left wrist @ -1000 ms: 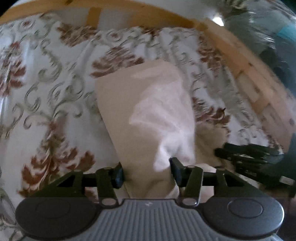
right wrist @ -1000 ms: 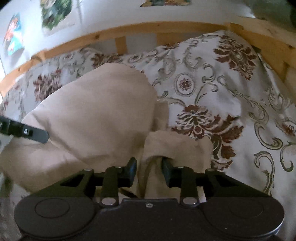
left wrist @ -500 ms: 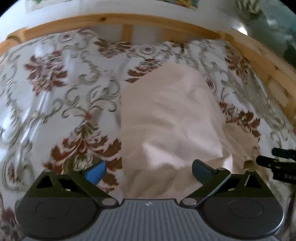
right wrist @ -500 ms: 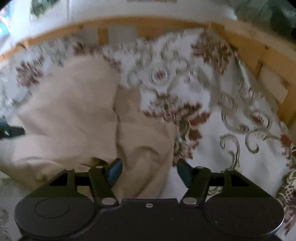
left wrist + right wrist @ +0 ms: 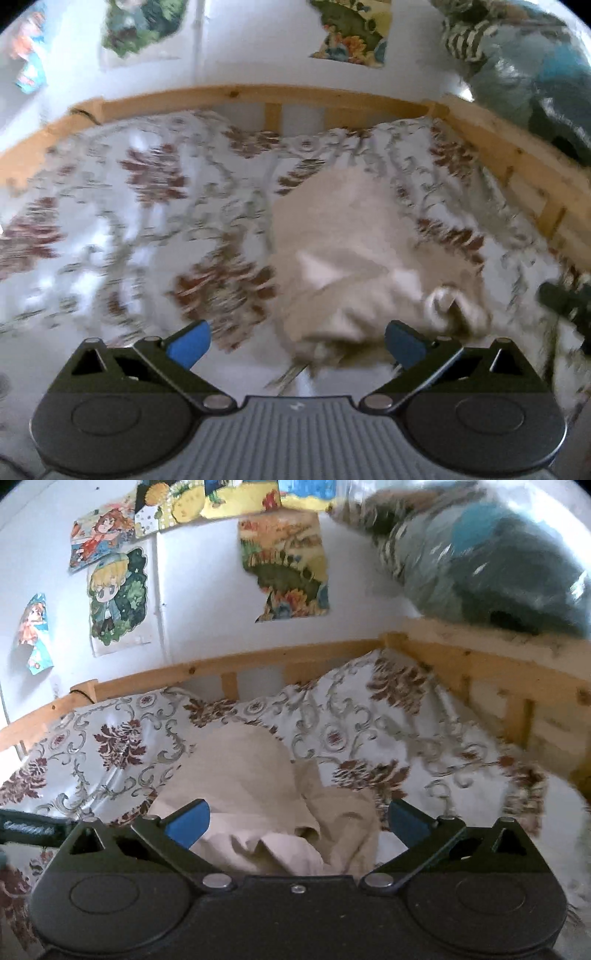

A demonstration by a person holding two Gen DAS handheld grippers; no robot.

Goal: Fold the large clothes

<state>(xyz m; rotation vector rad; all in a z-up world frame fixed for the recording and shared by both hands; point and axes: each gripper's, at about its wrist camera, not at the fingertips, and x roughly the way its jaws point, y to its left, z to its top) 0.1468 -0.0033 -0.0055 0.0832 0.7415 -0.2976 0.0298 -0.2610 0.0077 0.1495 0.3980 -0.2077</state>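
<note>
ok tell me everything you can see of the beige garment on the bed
The beige garment is a plain, soft, matte cloth, loosely folded into a rumpled heap with overlapping layers and creases. One rolled end curls up at its near right in the left wrist view. It lies on the floral bedspread inside the wooden bed frame. Neither the left gripper nor the right gripper holds it; the right one's jaws are opening.

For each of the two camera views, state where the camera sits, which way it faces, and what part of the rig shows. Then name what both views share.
Left wrist: on the left gripper, looking down at the beige garment; its own open fingers show, the other gripper at right.
Right wrist: on the right gripper, jaws opening, nothing pinched, facing the wall posters.
Shared: garment, floral bedspread, wooden bed rail.
</note>
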